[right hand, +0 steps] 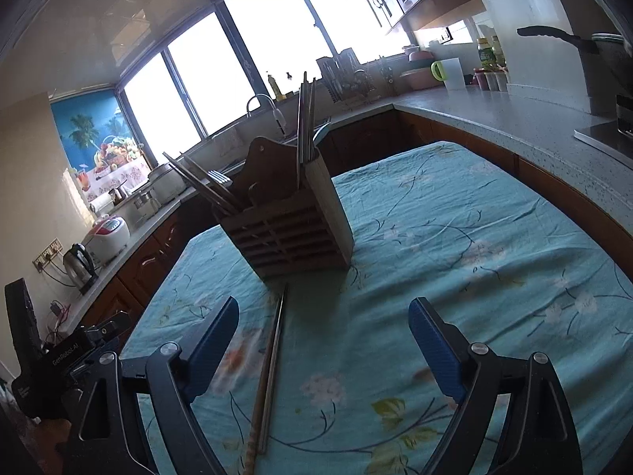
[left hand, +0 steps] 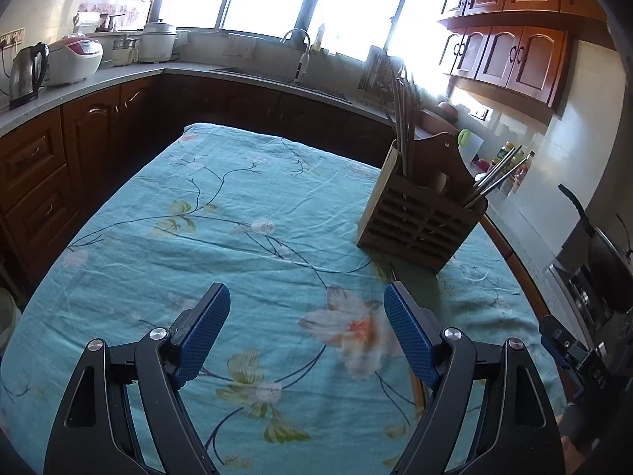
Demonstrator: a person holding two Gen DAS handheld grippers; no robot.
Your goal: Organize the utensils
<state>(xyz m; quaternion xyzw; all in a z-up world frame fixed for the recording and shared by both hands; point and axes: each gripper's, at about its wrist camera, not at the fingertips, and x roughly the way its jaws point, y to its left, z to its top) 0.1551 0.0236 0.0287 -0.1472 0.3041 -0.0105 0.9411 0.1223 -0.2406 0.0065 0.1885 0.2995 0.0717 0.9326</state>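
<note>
A slatted wooden utensil holder (left hand: 419,221) (right hand: 289,233) stands on the table's blue floral cloth (left hand: 237,206) (right hand: 455,245), with chopsticks and other utensils upright in its compartments. A pair of chopsticks (right hand: 271,368) lies on the cloth in front of it; in the left wrist view only their tip (left hand: 392,271) shows behind the right finger. My left gripper (left hand: 306,332) hovers open over the cloth, nothing between its blue pads. My right gripper (right hand: 324,344) is open too, with the loose chopsticks lying below, close to its left finger (right hand: 213,340).
Counters wrap around the table: a kettle (left hand: 25,73) and rice cookers at the left, a sink tap (left hand: 300,55) under the windows, bottles, a jug and a pan (right hand: 569,39) at the right. The other gripper's body (left hand: 573,360) (right hand: 59,364) shows at each view's edge.
</note>
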